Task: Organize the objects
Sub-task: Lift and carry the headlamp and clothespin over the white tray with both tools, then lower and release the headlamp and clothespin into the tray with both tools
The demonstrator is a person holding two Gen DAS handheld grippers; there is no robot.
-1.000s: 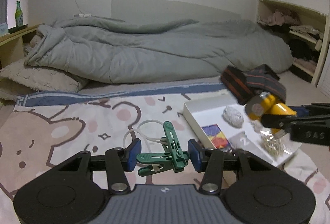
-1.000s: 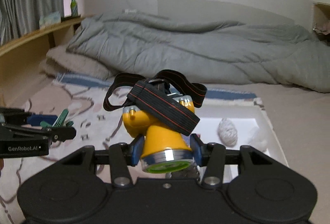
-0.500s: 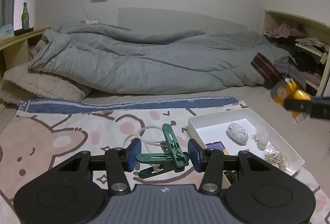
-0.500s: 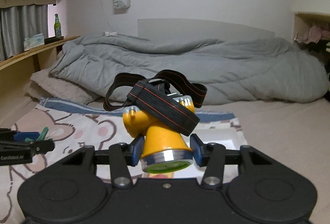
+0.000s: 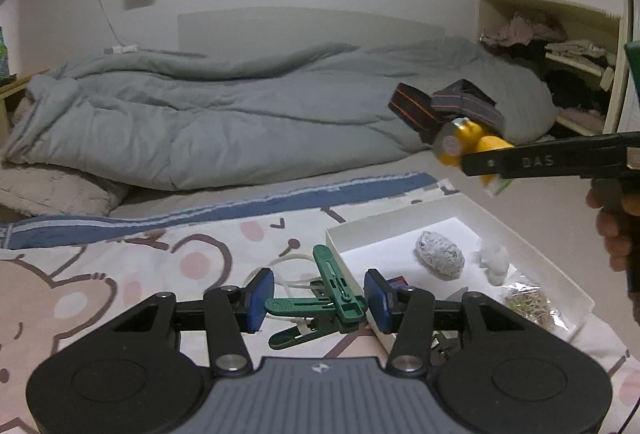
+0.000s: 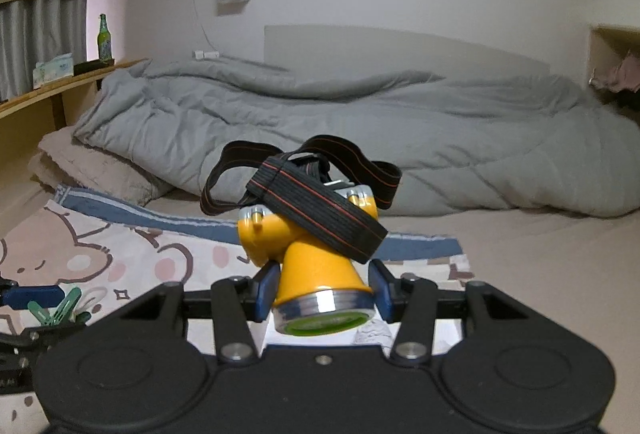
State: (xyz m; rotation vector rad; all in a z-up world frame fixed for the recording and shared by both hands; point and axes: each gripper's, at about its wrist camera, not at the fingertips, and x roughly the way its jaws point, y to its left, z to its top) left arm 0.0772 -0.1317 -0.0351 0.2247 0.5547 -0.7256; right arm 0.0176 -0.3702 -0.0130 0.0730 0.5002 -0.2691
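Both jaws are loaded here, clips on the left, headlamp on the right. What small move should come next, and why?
Probably carry the left gripper a little to the right and lower the green clips into the white box. The clips are already clamped, the box's near corner sits beside them, and the yellow headlamp is held higher.

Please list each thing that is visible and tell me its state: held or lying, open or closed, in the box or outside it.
left gripper: shut on the green clips.
green clips: held, lifted above the blanket.
right gripper: shut on the headlamp.
headlamp: held in the air, strap looped on top.
white box: open, no lid on it.
foil ball: lying inside the box.
white cord: lying outside the box.
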